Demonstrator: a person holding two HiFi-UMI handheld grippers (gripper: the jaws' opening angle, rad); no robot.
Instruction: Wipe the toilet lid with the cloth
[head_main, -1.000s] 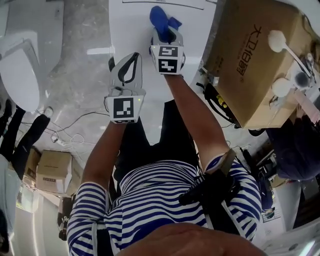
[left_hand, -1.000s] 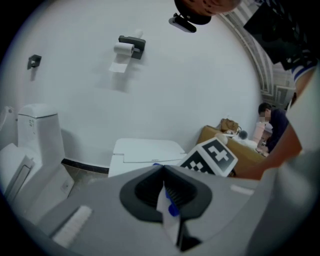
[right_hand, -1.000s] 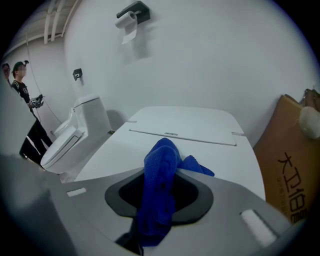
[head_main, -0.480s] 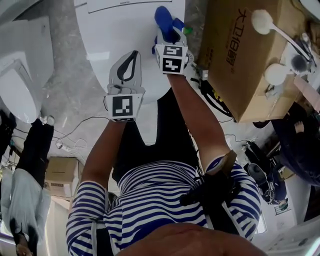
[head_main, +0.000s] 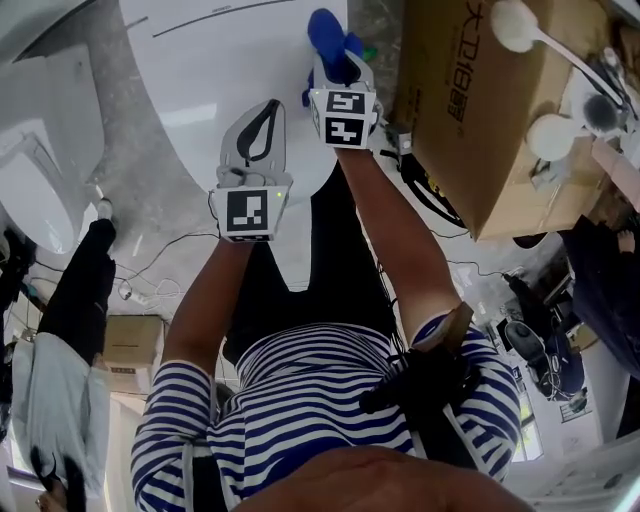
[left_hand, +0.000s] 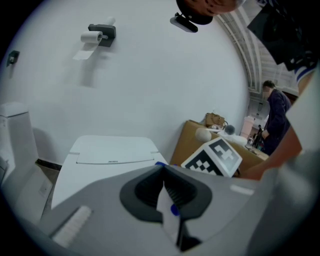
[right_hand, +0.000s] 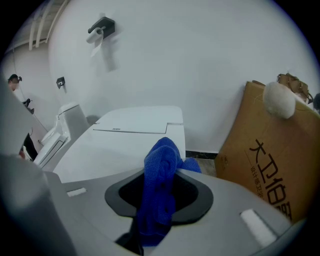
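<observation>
The white toilet lid (head_main: 225, 85) lies closed ahead of me, also seen in the left gripper view (left_hand: 95, 172) and the right gripper view (right_hand: 117, 145). My right gripper (head_main: 336, 60) is shut on a blue cloth (head_main: 326, 35) and hangs at the lid's right front edge. In its own view the cloth (right_hand: 160, 185) bunches up between the jaws of the right gripper (right_hand: 162, 172). My left gripper (head_main: 262, 115) is shut with nothing in it and hovers over the lid's front; in its own view the left gripper (left_hand: 163, 170) has its jaws pressed together.
A large cardboard box (head_main: 480, 110) stands close to the right of the toilet, with round-headed brushes (head_main: 555, 135) on top. A second toilet (head_main: 40, 190) and a standing person (head_main: 75, 290) are at the left. Cables (head_main: 140, 290) lie on the floor. A paper-roll holder (right_hand: 100, 27) hangs on the wall.
The view has swung, so the lid now sits further left in the picture. Both grippers kept their pose over the lid's front right, the cloth still held.
</observation>
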